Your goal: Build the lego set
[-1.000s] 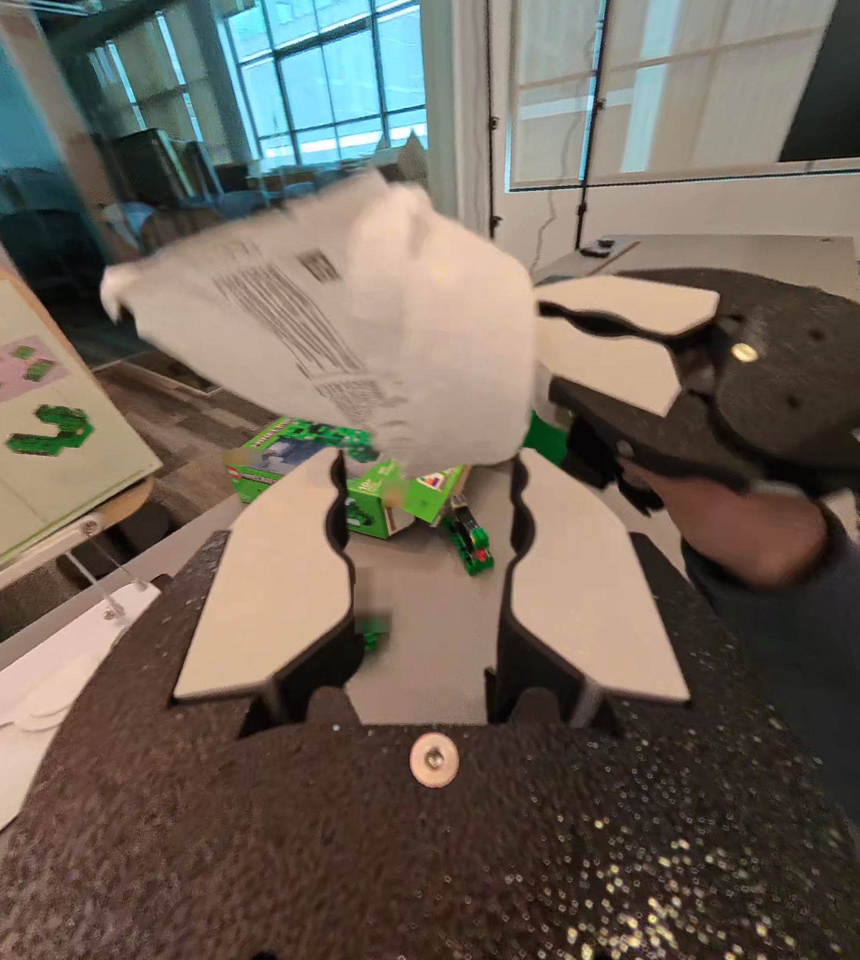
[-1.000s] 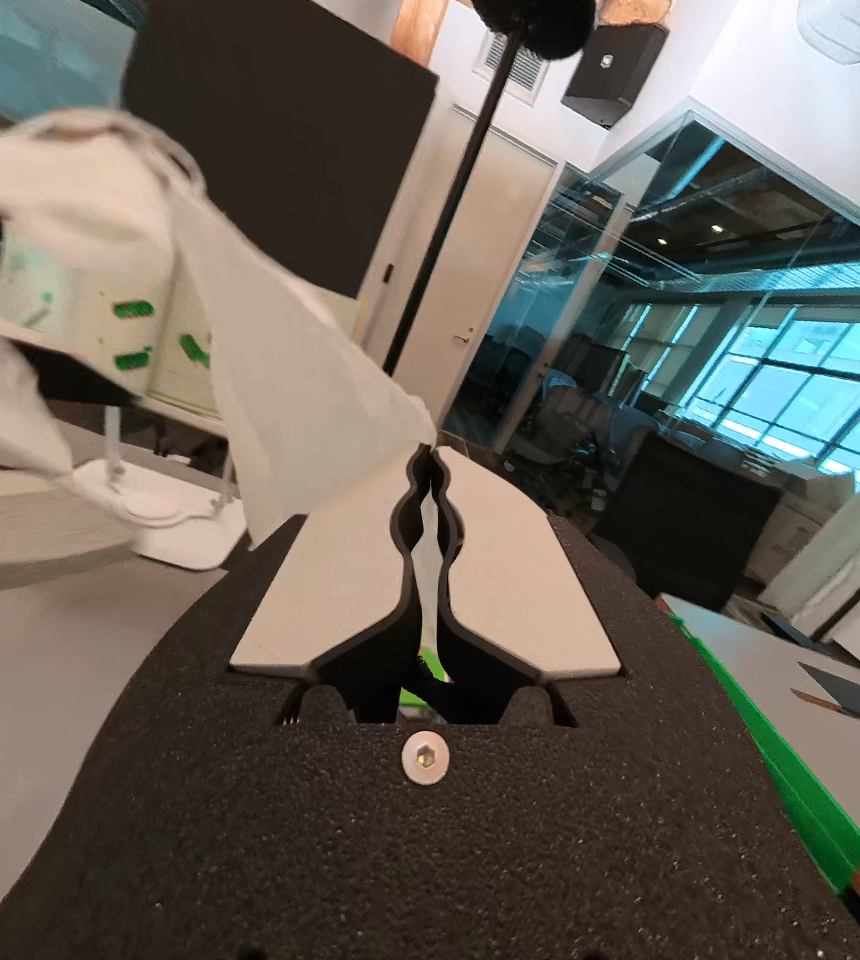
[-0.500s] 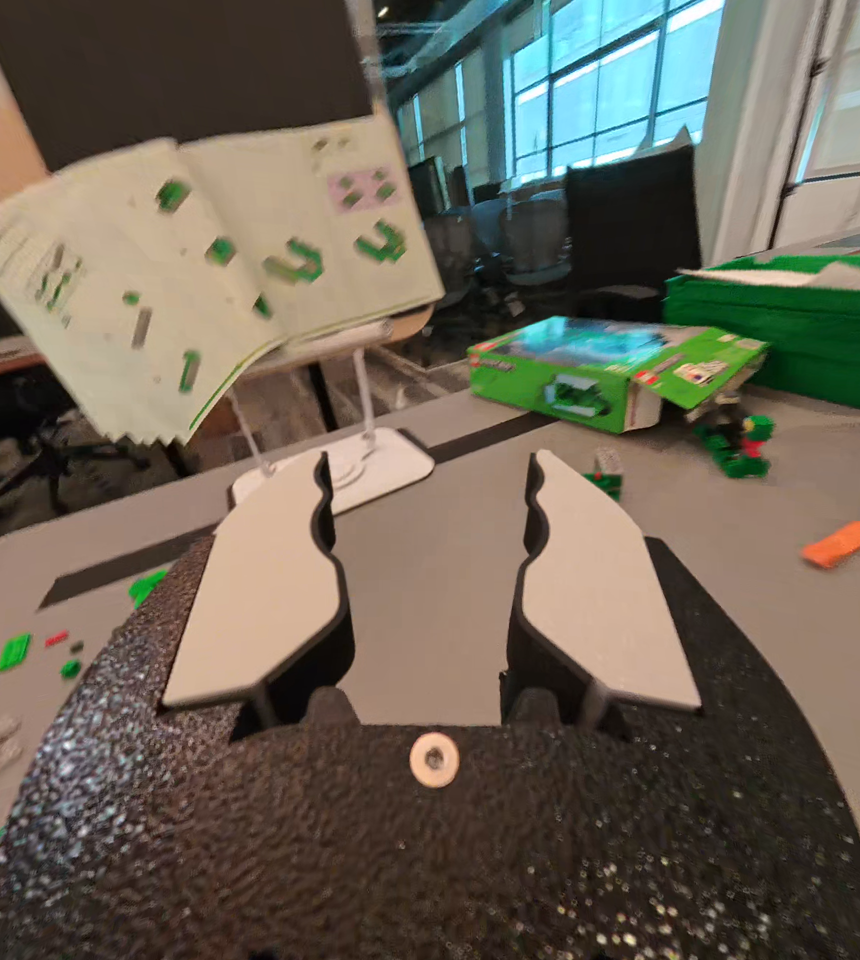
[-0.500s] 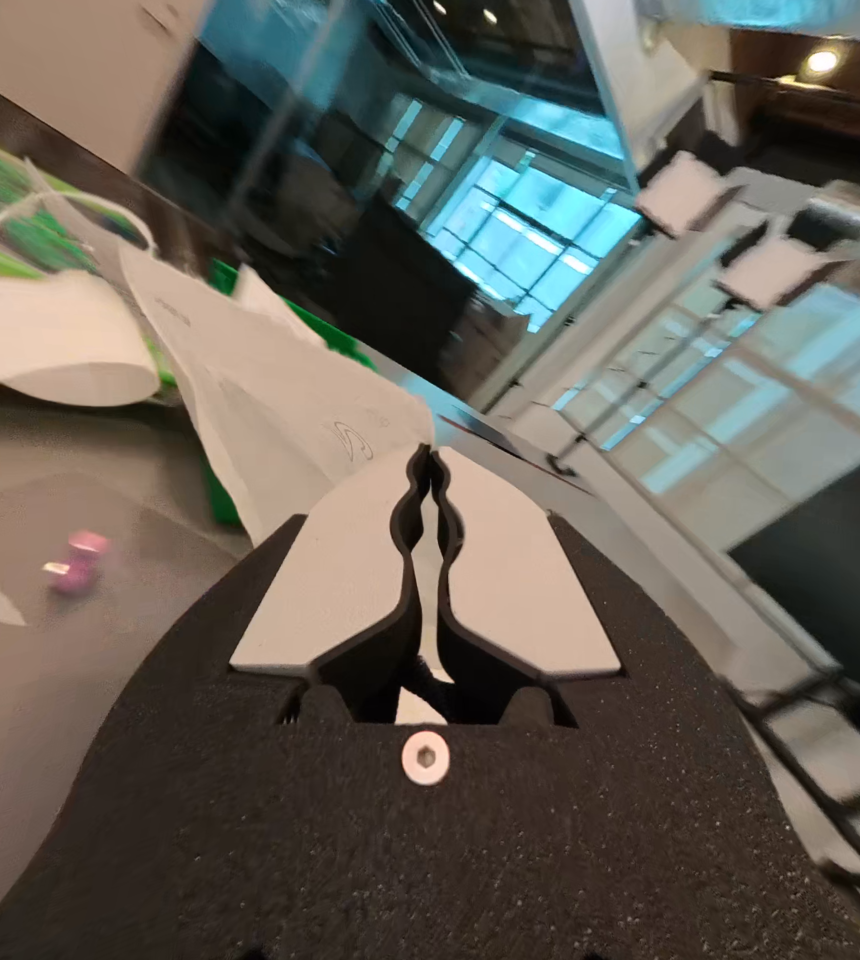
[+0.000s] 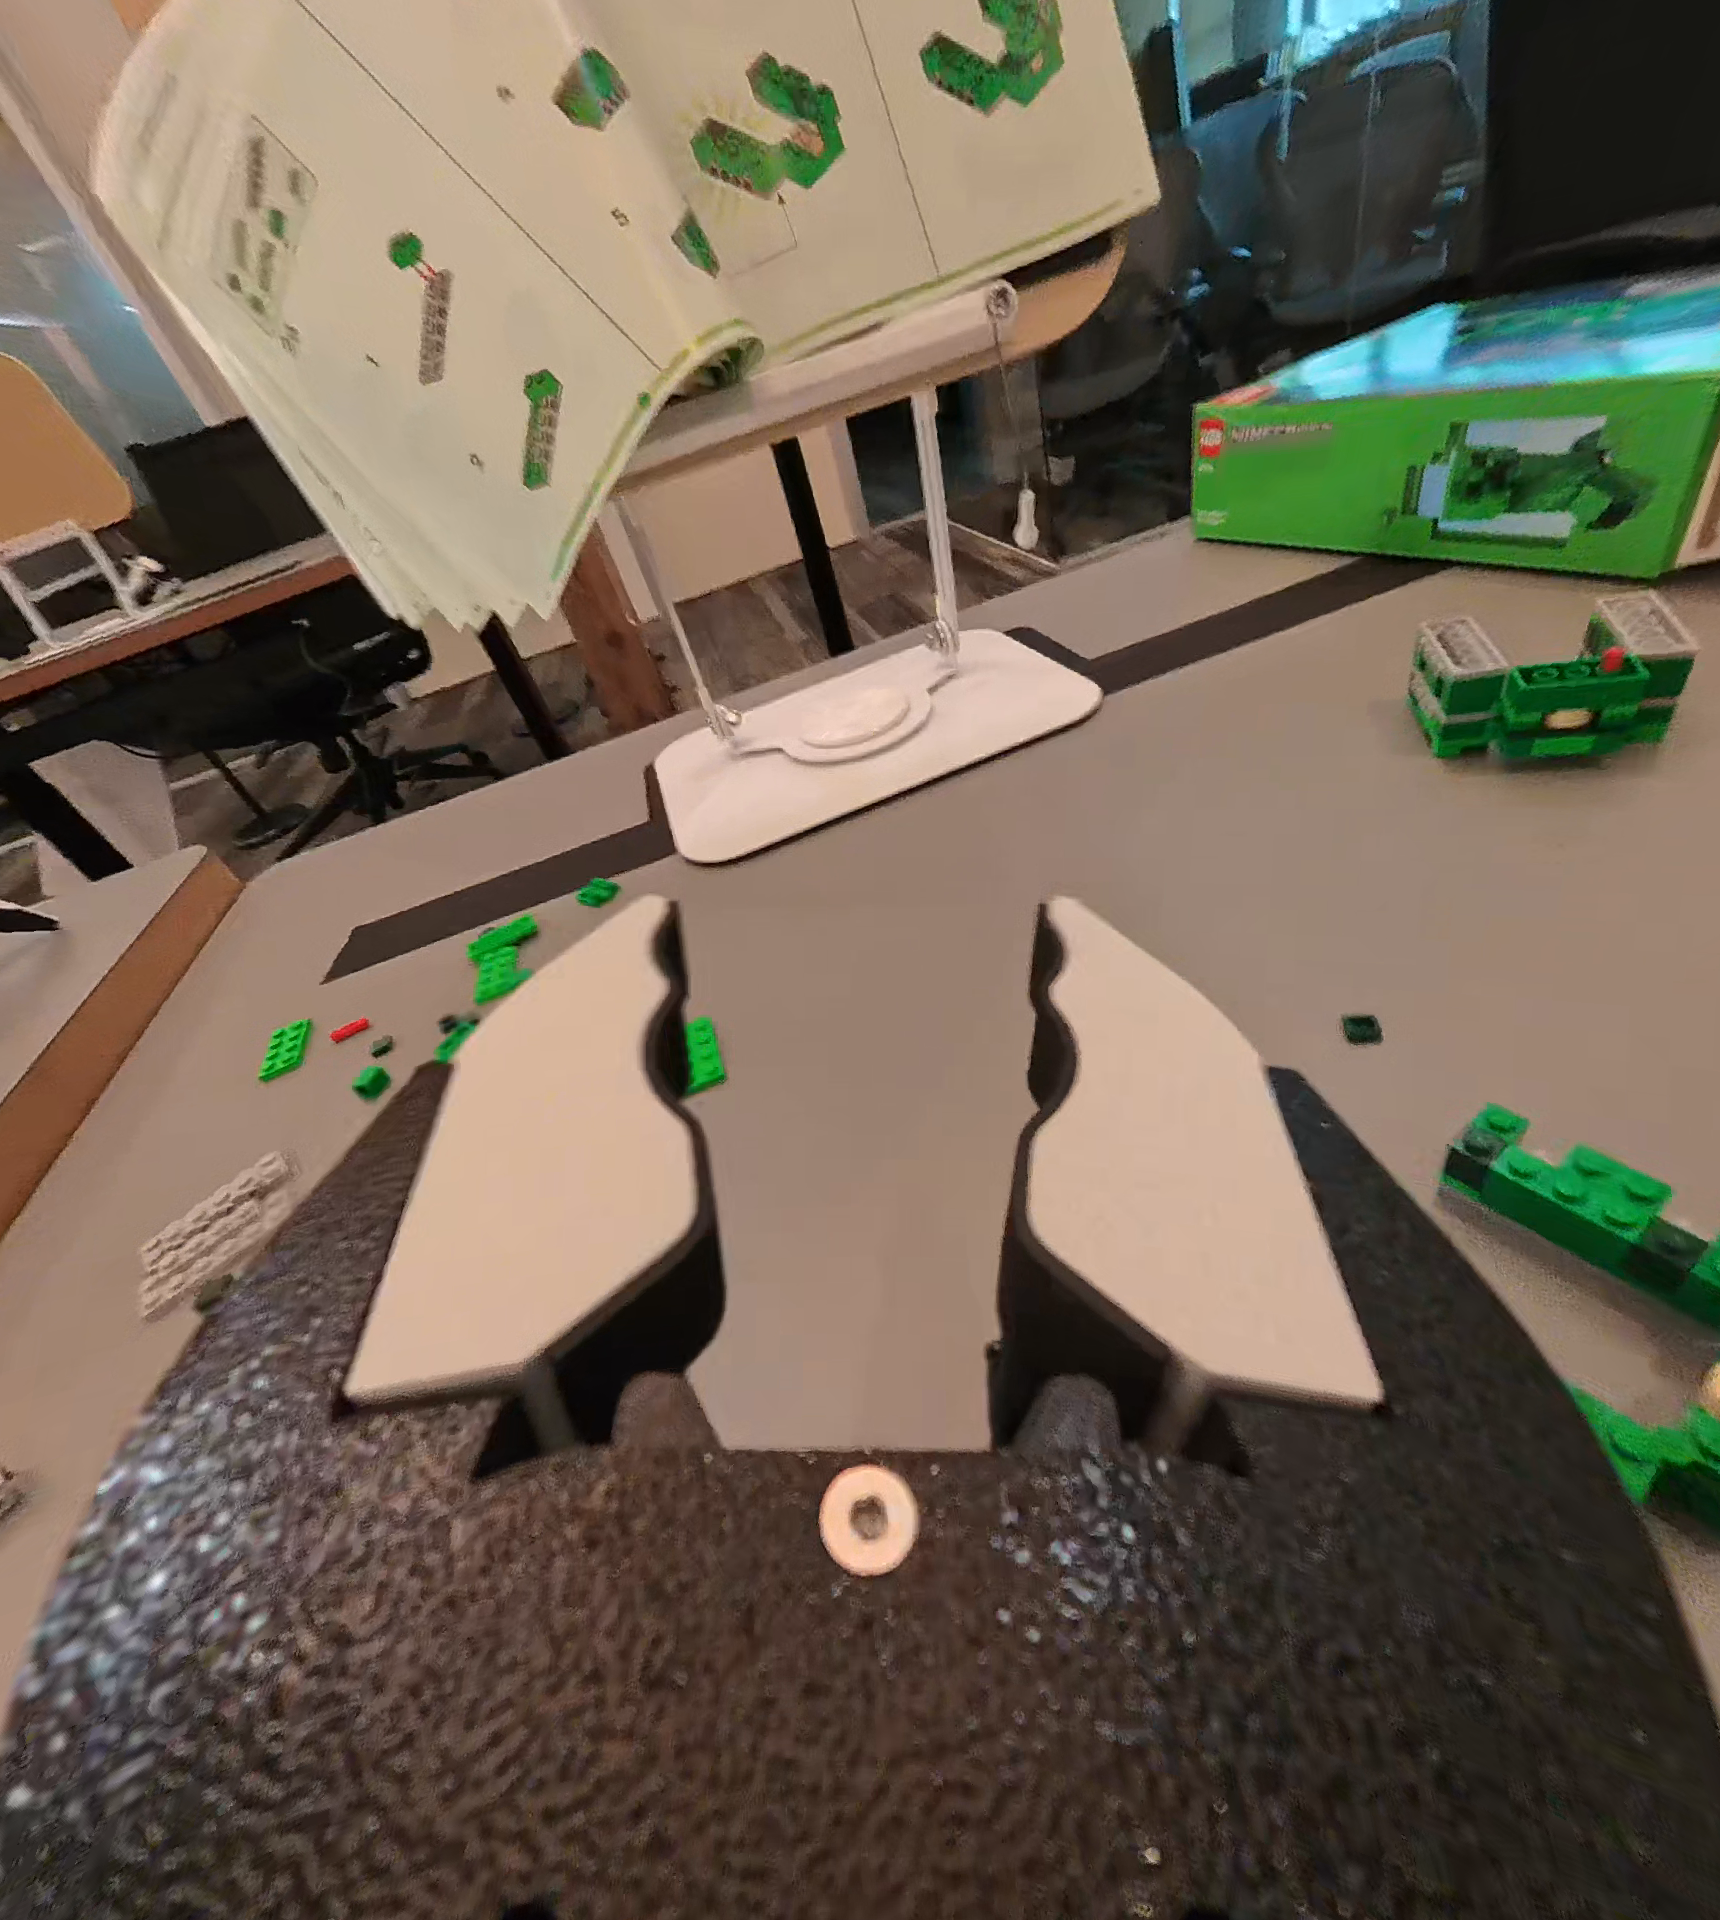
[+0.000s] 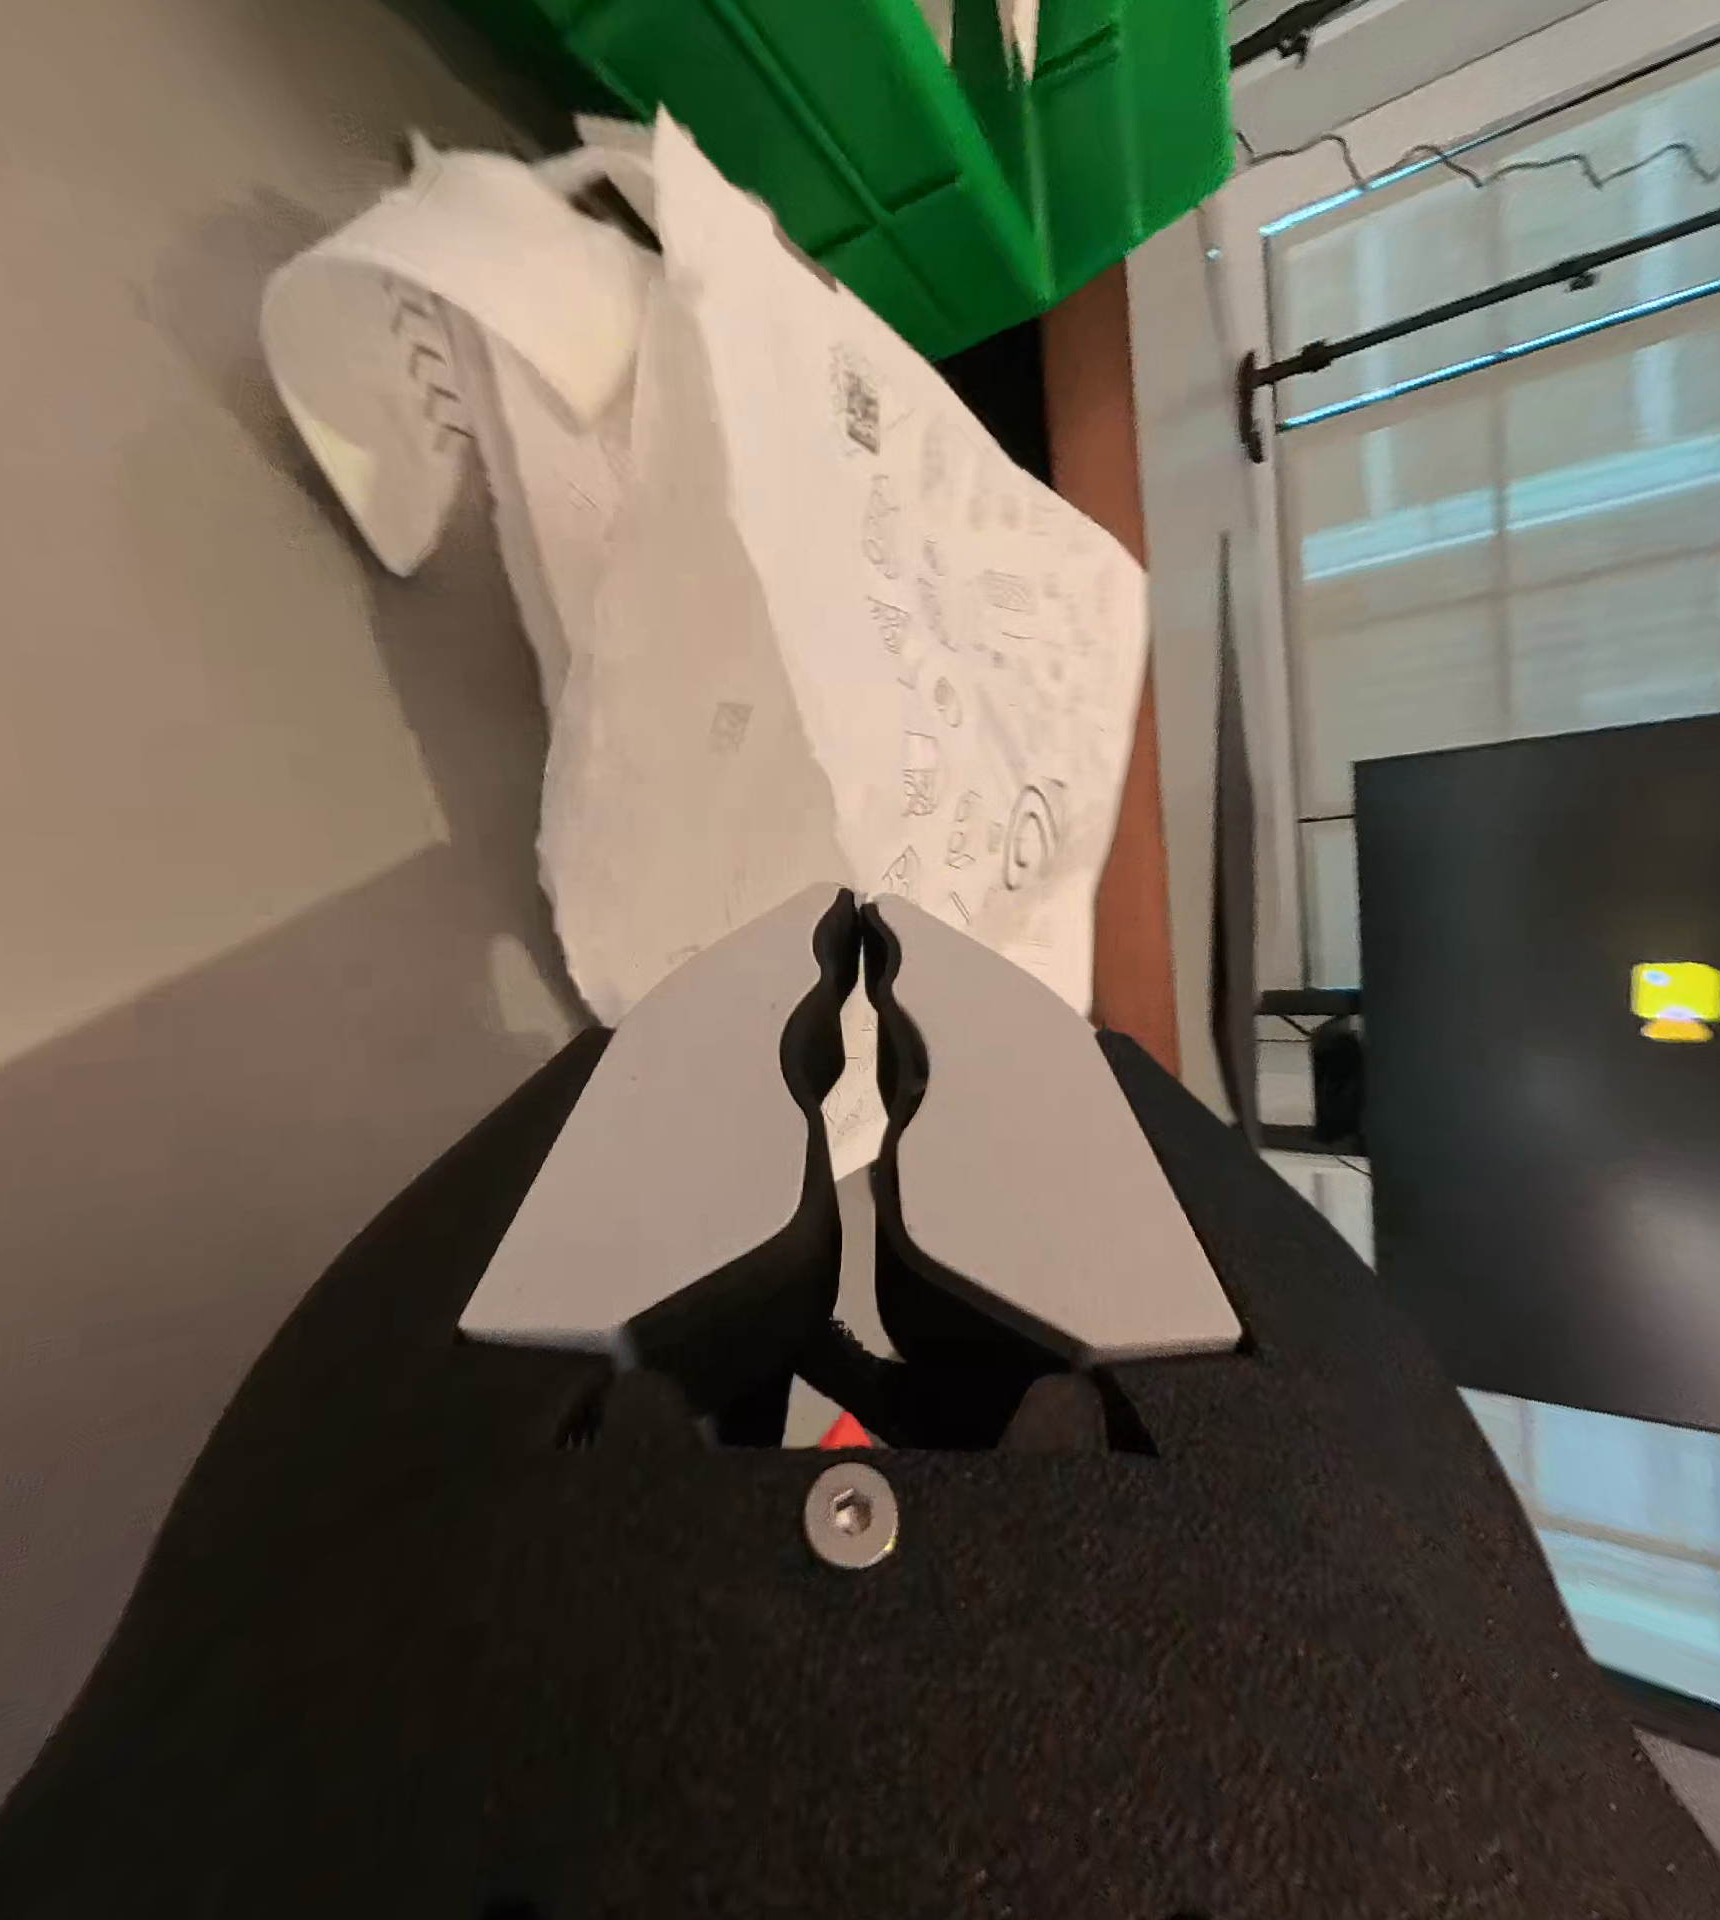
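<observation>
Left gripper (image 5: 856, 935) hangs wide open and empty; loose green bricks (image 5: 497, 966) lie just ahead-left of its left finger, so it is the nearer arm. Right gripper (image 6: 858, 920) (tilted away) is clamped on a white paper bag (image 6: 835, 644).

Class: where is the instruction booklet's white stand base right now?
In the left wrist view, the white stand base sits on the grey table beyond the open jaws, left of the small green build.
</observation>
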`<state>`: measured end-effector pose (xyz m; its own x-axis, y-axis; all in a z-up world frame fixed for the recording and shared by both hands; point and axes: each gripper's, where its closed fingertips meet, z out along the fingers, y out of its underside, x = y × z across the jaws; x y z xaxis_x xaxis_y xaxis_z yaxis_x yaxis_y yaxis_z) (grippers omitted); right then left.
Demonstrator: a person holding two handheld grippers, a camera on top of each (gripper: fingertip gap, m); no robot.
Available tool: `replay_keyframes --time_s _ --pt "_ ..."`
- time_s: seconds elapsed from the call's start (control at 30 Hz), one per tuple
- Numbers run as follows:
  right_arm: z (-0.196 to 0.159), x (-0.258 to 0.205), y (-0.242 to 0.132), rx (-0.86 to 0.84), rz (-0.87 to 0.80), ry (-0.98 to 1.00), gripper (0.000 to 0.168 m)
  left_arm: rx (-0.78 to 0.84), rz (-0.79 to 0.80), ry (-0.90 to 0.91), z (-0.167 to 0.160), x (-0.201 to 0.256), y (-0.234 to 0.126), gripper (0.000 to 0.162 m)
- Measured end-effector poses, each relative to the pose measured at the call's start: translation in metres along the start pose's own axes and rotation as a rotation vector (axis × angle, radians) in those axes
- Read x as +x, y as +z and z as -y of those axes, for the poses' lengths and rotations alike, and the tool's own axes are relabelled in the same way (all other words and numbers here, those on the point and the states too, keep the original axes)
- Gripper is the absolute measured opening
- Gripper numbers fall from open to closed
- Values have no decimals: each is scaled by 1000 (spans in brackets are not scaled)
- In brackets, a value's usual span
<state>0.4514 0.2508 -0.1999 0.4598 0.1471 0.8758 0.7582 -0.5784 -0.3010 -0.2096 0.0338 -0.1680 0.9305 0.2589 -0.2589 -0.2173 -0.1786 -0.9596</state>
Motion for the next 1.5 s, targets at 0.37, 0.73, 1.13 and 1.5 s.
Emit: replay_keyframes --time_s 0.37,0.73,1.13,1.5 --pt "43 18 -52 245 236 253 41 -20 -26 -60 -10 3 4 67" --pt "166 -39 -166 1151 474 837 32 2 -10 -29 -12 4 5 63" --pt "193 -95 -174 1126 500 717 24 -5 -27 -92 -18 2 8 62" --pt "192 -98 -169 1081 497 709 21 -17 -36 -109 -21 2 8 61"
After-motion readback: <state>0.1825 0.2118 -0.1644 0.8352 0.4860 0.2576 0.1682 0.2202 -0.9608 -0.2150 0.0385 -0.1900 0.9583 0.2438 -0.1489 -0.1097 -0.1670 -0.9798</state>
